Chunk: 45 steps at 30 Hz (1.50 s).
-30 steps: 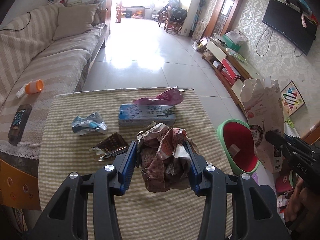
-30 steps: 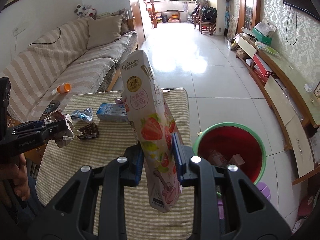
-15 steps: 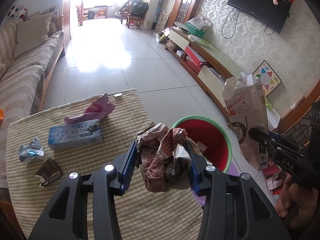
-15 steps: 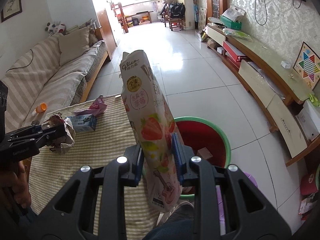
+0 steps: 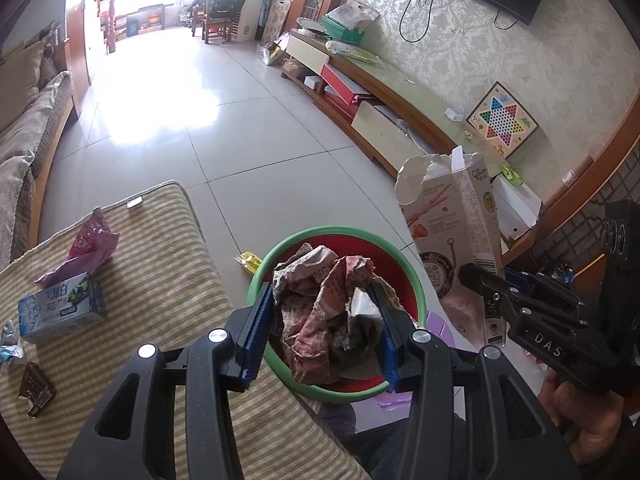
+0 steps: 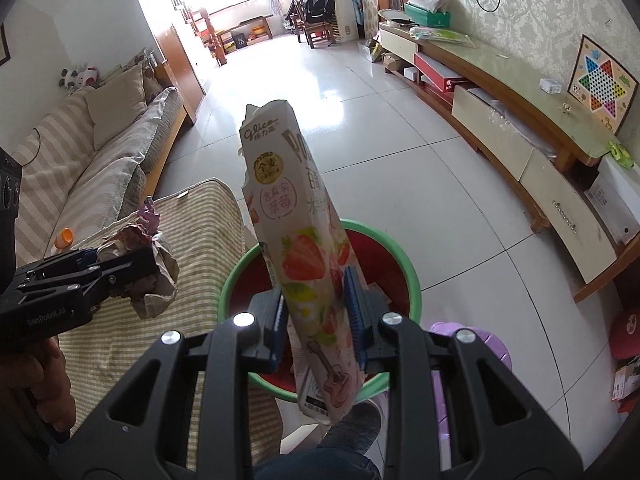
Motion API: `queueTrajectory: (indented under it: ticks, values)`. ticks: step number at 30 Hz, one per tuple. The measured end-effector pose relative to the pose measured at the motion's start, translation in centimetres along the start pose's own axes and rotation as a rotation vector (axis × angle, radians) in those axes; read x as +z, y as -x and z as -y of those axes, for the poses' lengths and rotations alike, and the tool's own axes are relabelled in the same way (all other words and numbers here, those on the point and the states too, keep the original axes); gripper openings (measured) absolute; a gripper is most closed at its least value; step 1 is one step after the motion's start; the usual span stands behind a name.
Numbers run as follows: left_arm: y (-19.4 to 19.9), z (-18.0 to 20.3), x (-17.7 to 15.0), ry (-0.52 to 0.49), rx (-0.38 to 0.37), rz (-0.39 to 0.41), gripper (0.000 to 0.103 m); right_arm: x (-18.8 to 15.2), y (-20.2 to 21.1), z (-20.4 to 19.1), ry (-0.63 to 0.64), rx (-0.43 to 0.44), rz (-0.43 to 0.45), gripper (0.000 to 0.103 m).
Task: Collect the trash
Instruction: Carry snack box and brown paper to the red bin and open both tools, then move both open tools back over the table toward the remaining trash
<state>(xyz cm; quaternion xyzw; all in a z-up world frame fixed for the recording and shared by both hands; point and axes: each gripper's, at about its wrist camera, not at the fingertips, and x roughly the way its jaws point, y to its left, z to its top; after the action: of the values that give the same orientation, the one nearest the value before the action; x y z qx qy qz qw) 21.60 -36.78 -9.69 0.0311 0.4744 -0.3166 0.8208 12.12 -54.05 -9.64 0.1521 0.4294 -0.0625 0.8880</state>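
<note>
My left gripper (image 5: 324, 320) is shut on a crumpled paper wad (image 5: 324, 312), held in the air over the green-rimmed red bin (image 5: 412, 280). My right gripper (image 6: 316, 312) is shut on a tall strawberry snack box (image 6: 292, 216), upright above the same bin (image 6: 404, 276). In the right wrist view the left gripper (image 6: 132, 268) and its wad (image 6: 160, 272) hang at the left, by the table edge. In the left wrist view the box (image 5: 452, 216) and right gripper (image 5: 480, 280) are at the right.
On the striped table (image 5: 152, 264) lie a blue box (image 5: 60, 312), a pink wrapper (image 5: 86, 248), a brown wrapper (image 5: 36, 388) and a silver-blue wrapper (image 5: 8, 344). A yellow scrap (image 5: 250, 261) lies on the floor by the bin. A purple stool (image 6: 476, 344) stands beside it. A sofa (image 6: 100, 160) at left, a low cabinet (image 6: 520, 136) at right.
Both grippers have swung right from over the table to above the bin, each keeping its grip. The table trash has slid to the left of the left wrist view.
</note>
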Motion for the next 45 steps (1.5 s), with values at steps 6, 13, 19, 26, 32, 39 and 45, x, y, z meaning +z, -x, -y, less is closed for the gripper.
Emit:
queueTrajectory:
  ticks: [6, 13, 19, 26, 32, 39, 45]
  values:
    - [-1.9, 0.8, 0.7, -0.007, -0.001, -0.021, 0.048, 0.1, -1.7, 0.9, -0.017, 0.01, -0.019, 0.026]
    - [-3.6, 0.8, 0.8, 0.011, -0.027, -0.049, 0.057, 0.4, -2.9, 1.4, -0.027, 0.011, -0.034, 0.027]
    - [-3.8, 0.3, 0.8, 0.032, -0.053, -0.043, 0.075, 0.2, -3.8, 1.6, -0.037, 0.001, -0.056, 0.053]
    - [-3.4, -0.4, 0.7, 0.064, -0.09, -0.037, 0.089, -0.1, -3.4, 1.3, -0.029, -0.012, -0.034, 0.078]
    - [-2.2, -0.6, 0.7, 0.067, -0.084, -0.017, 0.094, -0.1, -2.8, 0.9, -0.028, -0.016, -0.024, 0.082]
    - [1.3, -2.5, -0.7, 0.095, -0.064, 0.016, 0.095, -0.5, -1.3, -2.1, 0.024, -0.011, -0.007, 0.089]
    - [5.6, -6.1, -3.1, 0.151, -0.017, 0.052, 0.095, -0.8, 0.3, -6.6, 0.085, 0.026, 0.011, 0.093]
